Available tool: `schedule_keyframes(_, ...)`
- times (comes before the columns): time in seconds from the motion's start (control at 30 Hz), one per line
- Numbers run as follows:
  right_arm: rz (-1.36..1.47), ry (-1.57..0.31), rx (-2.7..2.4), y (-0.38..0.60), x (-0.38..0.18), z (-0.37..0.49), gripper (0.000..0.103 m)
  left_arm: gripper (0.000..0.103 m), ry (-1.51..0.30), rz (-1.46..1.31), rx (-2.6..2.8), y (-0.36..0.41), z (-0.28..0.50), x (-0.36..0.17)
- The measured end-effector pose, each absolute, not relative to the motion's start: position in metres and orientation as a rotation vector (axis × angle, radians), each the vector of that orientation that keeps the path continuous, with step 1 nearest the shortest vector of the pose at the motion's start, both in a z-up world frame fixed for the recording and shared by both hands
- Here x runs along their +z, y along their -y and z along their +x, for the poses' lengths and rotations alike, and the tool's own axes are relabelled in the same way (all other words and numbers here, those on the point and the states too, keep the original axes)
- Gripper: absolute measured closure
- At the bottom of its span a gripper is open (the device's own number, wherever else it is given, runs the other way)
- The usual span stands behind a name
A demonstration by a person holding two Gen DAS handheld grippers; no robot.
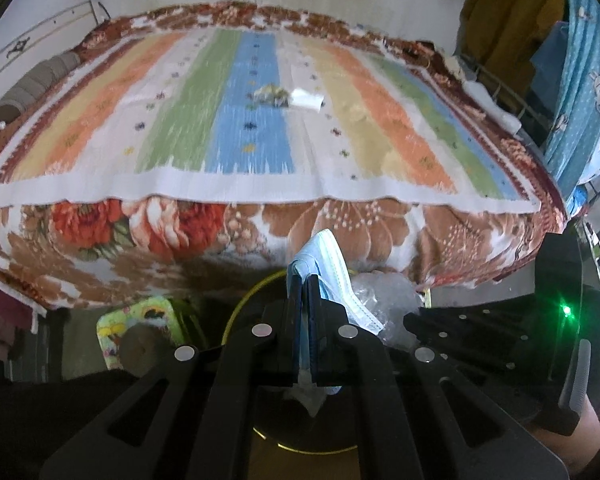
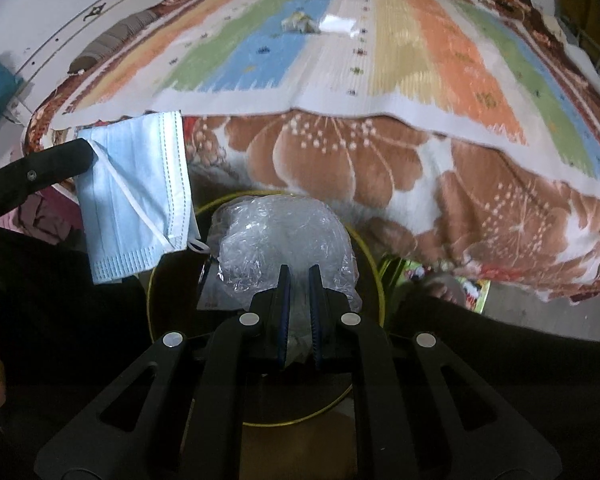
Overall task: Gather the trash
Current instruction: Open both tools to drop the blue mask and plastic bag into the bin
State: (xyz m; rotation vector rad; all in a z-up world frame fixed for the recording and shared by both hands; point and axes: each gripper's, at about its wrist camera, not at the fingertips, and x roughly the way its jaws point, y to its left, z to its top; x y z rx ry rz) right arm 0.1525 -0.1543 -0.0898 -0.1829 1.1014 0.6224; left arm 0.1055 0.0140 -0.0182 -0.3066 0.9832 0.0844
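My left gripper (image 1: 305, 276) is shut on a light blue face mask (image 1: 332, 276), which hangs beside the bed edge; the mask also shows in the right wrist view (image 2: 136, 196), dangling from the left fingertips (image 2: 76, 154). My right gripper (image 2: 299, 272) is nearly shut on crumpled clear plastic (image 2: 284, 232), held over a dark round bin with a yellow rim (image 2: 376, 280). The bin's rim also shows in the left wrist view (image 1: 236, 308). On the bed lie a crumpled yellowish wrapper (image 1: 270, 94) and a white paper piece (image 1: 306, 100).
A bed with a striped mat (image 1: 252, 140) and a floral blanket (image 1: 340, 232) fills the view ahead. A grey bolster (image 1: 32, 88) lies at the bed's left. A colourful stool (image 1: 140, 332) stands on the floor. Blue curtain (image 1: 580, 80) hangs at right.
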Motion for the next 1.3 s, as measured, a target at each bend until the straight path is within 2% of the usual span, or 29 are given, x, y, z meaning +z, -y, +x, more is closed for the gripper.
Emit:
schedule_keyframes(0.6,-0.157,-1.289,0.542,0.143,-0.141,0.171,0.093,0.099,-1.211,-0.331,0.109,-0.005,0.133,-0.076)
schedule_keyframes(0.63,-0.152,-1.301,0.535,0.143,-0.145,0.172,0.090,0.097,-1.225,-0.338,0.115,-0.006,0.135,-0.079)
schedule_keyframes(0.7,-0.140,-1.314,0.533,0.142,-0.150,0.175,0.080,0.076,-1.254,-0.375,0.125,-0.011,0.138,-0.087)
schedule_keyframes(0.73,-0.140,-1.314,0.532,0.141,-0.150,0.176,0.079,0.072,-1.255,-0.391,0.126,-0.013,0.139,-0.088)
schedule_keyframes(0.93,-0.120,-1.296,0.535,0.144,-0.145,0.176,0.067,0.063,-1.218,-0.438,0.131,-0.022,0.137,-0.080)
schedule_keyframes(1.17,-0.103,-1.219,0.559,0.147,-0.124,0.176,0.062,0.053,-1.152,-0.494,0.118,-0.031,0.137,-0.063)
schedule_keyframes(1.3,-0.115,-1.150,0.574,0.147,-0.107,0.174,0.059,0.051,-1.133,-0.573,0.115,-0.043,0.137,-0.060)
